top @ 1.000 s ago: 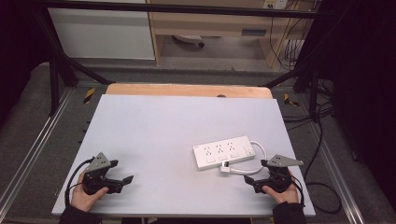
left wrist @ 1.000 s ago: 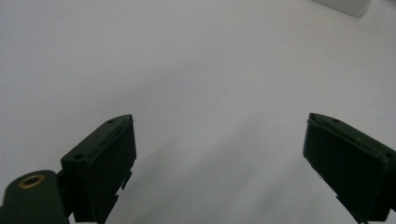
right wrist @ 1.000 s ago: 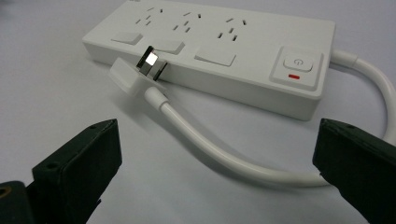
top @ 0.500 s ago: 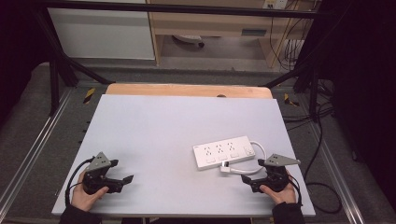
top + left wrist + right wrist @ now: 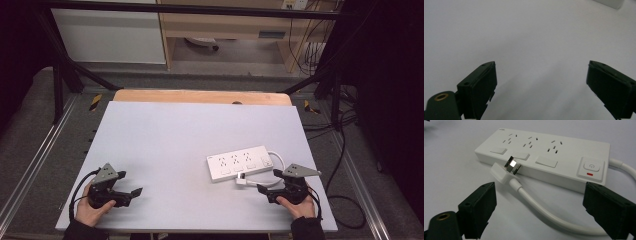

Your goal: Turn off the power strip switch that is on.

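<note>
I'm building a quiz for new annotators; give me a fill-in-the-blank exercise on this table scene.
1. The white power strip has ___ groups of sockets along its top.
2. The mark under the power button is coloured ___.
3. The plug on the strip's own cable lies on the table, not in a ___.
4. The jaws of the left gripper and the right gripper stand ___.

Missing words: three; red; socket; open

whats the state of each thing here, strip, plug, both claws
power strip: lying flat on the table, all sockets empty, its cable looped round to the front
plug: unplugged, lying on the table against the strip's front edge, prongs up
left claw: open, holding nothing, bare table ahead
right claw: open, holding nothing, facing the plug and cable
</note>
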